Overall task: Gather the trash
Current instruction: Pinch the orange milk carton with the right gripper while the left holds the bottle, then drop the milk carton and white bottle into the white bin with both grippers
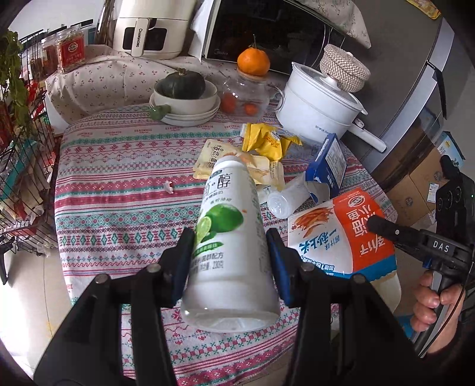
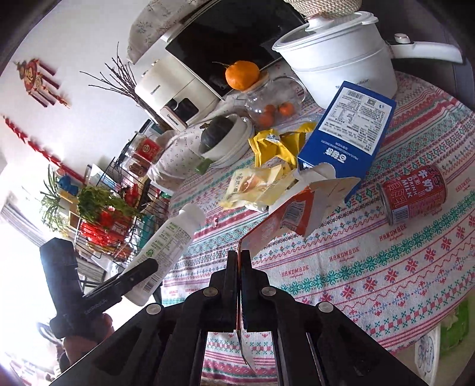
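Note:
My left gripper (image 1: 231, 249) is shut on a white lime-yogurt bottle (image 1: 228, 237) and holds it tilted above the table; the bottle also shows in the right wrist view (image 2: 166, 246). My right gripper (image 2: 239, 261) is shut on the edge of an orange-and-white snack bag (image 2: 267, 228), seen lifted in the left wrist view (image 1: 350, 234). Yellow wrappers (image 1: 267, 141), pale snack packets (image 1: 261, 169), a blue carton (image 1: 329, 166), a clear plastic cup (image 1: 282, 202) and a red milk can (image 2: 412, 196) lie on the patterned tablecloth (image 1: 118, 193).
At the table's back stand a white pot (image 1: 320, 101), a glass teapot with an orange on top (image 1: 246, 92), a bowl holding a dark squash (image 1: 184, 92), an air fryer (image 1: 151, 26) and a microwave (image 1: 267, 29). A wire rack (image 1: 23, 166) stands left.

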A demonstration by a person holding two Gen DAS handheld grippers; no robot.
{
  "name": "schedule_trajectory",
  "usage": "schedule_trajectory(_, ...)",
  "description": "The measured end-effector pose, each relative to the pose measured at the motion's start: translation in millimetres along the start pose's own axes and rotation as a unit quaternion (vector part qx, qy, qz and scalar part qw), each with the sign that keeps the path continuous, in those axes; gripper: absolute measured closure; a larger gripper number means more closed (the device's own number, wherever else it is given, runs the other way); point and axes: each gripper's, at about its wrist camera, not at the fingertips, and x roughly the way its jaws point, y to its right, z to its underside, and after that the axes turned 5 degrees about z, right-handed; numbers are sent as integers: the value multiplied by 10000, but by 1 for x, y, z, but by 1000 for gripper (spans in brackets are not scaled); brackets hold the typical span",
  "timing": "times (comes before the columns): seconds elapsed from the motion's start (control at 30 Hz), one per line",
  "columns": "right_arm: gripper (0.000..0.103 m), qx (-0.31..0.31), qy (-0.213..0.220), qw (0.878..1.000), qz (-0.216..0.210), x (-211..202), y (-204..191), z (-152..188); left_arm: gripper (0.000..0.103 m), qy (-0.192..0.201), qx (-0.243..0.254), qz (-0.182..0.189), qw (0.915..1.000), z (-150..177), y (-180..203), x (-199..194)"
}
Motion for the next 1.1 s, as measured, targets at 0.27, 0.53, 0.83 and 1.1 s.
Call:
schedule_trajectory(0.27, 101, -28, 304, 9993, -208, -39, -2, -6, 52, 102, 78, 147, 9998, 0, 9, -7)
schedule_trajectory(0.53, 101, 46, 783, 9967, -200, -102, 15, -8, 52, 166, 370, 457, 9981, 0, 37, -13)
schedule_trajectory(0.83, 101, 322, 1162, 9921, 358, -181, 71, 11, 52, 19, 1021, 947, 9903, 13, 103, -4)
schedule_trajectory(1.1, 101, 808, 1050, 9832, 1258, -221, 140, 43, 52, -434, 1659, 1453, 9744, 40, 178, 22)
